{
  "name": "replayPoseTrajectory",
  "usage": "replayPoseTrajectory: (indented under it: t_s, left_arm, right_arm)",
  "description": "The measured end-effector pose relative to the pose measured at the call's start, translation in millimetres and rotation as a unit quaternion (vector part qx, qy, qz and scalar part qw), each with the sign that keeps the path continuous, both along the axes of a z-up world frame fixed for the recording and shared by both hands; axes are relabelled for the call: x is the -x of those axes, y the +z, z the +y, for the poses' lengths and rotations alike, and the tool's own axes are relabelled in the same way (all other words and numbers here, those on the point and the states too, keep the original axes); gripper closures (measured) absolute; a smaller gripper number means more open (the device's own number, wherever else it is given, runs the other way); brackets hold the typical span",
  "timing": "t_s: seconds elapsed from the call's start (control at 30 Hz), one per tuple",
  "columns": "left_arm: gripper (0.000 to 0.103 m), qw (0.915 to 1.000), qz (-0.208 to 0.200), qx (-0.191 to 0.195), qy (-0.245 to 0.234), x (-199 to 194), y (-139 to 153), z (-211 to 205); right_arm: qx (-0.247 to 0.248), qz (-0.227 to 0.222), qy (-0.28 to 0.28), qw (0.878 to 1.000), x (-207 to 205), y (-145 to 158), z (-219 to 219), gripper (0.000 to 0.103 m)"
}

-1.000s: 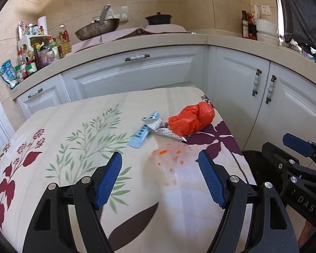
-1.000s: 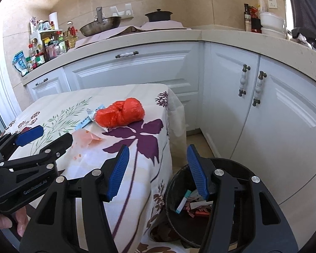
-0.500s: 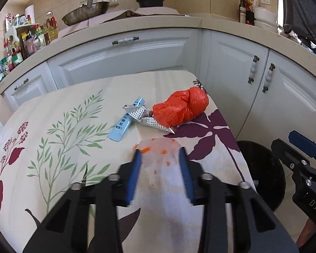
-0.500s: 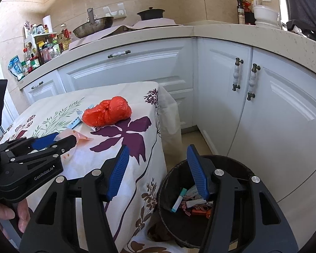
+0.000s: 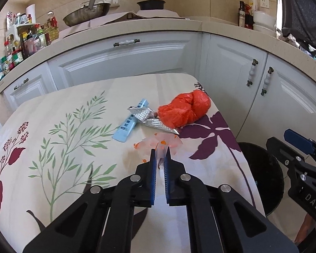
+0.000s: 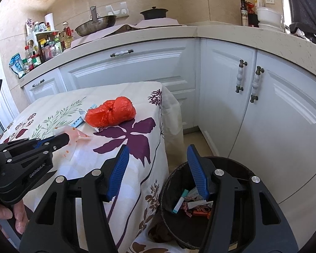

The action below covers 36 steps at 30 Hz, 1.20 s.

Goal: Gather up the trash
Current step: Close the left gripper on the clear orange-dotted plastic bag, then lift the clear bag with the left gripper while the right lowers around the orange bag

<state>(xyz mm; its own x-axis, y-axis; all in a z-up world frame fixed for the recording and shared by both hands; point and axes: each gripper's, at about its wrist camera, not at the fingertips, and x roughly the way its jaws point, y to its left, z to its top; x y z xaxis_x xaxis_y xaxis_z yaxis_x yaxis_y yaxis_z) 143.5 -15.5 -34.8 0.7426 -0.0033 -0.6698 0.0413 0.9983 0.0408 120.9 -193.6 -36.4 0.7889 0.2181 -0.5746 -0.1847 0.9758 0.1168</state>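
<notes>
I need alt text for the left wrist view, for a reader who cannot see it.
The left gripper is shut on a clear wrapper with orange dots on a floral tablecloth. Behind lie a red plastic bag, a foil strip and a blue packet.

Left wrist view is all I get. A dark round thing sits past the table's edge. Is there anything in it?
Observer: Yes. It is a trash bin, with wrappers and a teal-capped white stick at the bottom.
Operator: Is the right tool carrying anything?
Observer: No. Its jaws stand apart, with nothing between them.
Operator: Who holds the left tool, the one pinching the clear bag?
Observer: A hand grips its handle, low beside the table.
</notes>
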Motion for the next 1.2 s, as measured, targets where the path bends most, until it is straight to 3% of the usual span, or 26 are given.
replayPoseTrajectory:
  t_s: [0.7,1.2]
  left_arm:
    - [0.096,0.996,-0.024,0.003,0.086,8.0,16.3,93.7]
    - [0.096,0.9908,-0.018,0.019,0.133,7.5,10.1,150.8]
  right_arm:
    - [0.009,-0.012,0.06,0.998,-33.9,21.0,80.7,0.047]
    - [0.042,0.052,0.056,0.996,-83.6,1.9,121.2,0.047]
